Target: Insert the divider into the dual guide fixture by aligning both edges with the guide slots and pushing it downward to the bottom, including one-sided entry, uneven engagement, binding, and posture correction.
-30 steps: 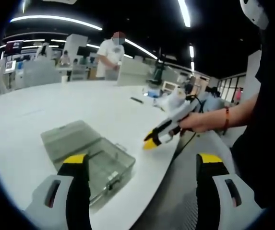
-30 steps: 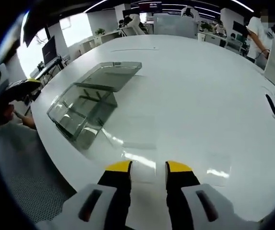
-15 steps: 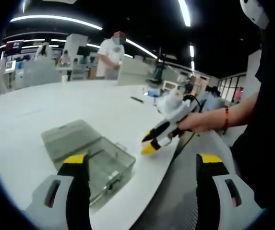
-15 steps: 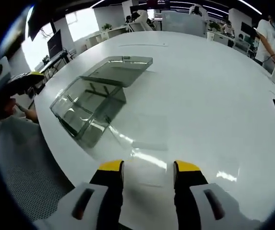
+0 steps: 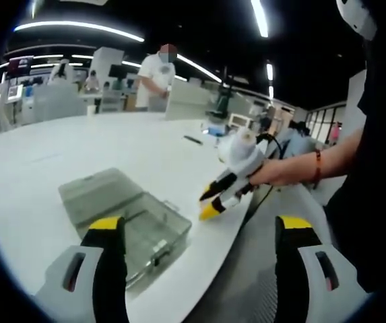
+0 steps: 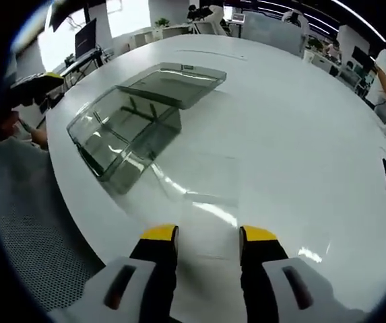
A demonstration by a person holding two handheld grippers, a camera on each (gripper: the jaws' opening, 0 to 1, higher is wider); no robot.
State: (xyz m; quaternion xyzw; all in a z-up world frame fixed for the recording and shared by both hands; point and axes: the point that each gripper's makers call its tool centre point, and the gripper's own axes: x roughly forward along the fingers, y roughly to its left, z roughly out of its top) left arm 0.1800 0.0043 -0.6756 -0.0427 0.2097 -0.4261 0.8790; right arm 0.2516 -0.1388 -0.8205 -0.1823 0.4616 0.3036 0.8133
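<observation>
Clear plastic hinged box [image 6: 129,131] lies open on my white table [image 6: 280,148]; both my grippers, left [image 5: 196,235] and right [image 6: 207,237], gape empty.

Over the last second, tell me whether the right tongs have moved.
Yes. In the left gripper view, the right tongs have tipped nose-down toward the white table edge, staying right of the clear box.

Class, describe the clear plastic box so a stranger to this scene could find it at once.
Start at the big white table. Near its curved edge, ahead of the right gripper, sits the clear plastic box. It is see-through, its hinged lid is open, and it is far larger than the small dark things across the table.
</observation>
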